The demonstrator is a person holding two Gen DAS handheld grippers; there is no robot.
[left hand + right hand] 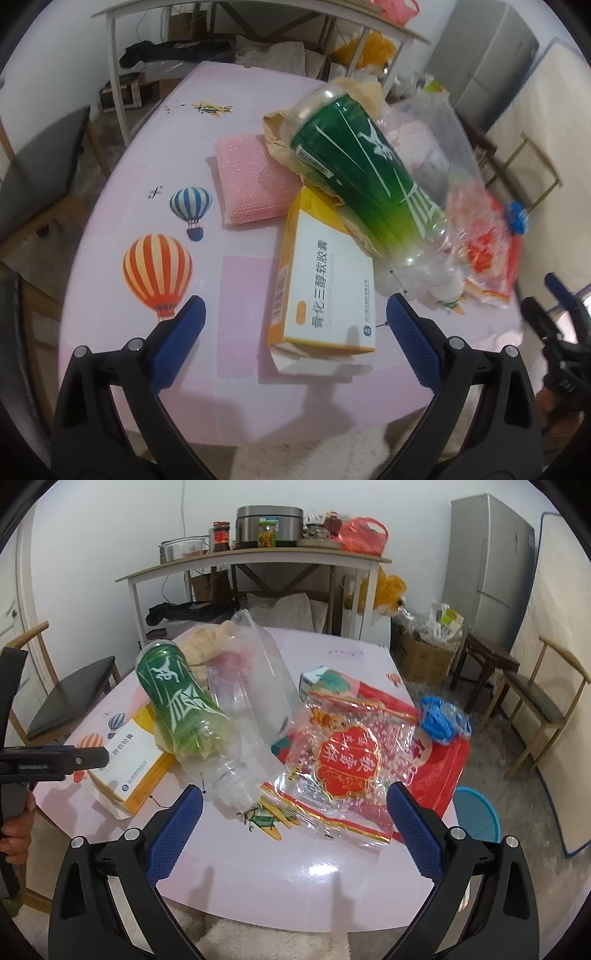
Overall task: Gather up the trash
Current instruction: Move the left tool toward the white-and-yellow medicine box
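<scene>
Pink surface (280, 882) fills mid-frame, trash heaped centre. Green-labelled bottle (184, 709) lies tilted across the yellow-white box (325, 291), propped on the pile. Red printed wrapper (351, 764) lower right. Left tongs (293, 321) and right tongs (295, 808) both spread wide, holding nothing, likely poised to pick.

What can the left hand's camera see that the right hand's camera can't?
Only the left wrist view shows the pink bubble-wrap pad and the big orange striped balloon picture on the pink table.

Only the right wrist view shows the blue round plastic basket beside the table and the steel cooker on the white shelf table.

Both show the green-labelled clear plastic bottle, the orange-and-white medicine box, the red-printed clear wrapper and the crumpled blue plastic piece. The left gripper and right gripper are both open.
</scene>
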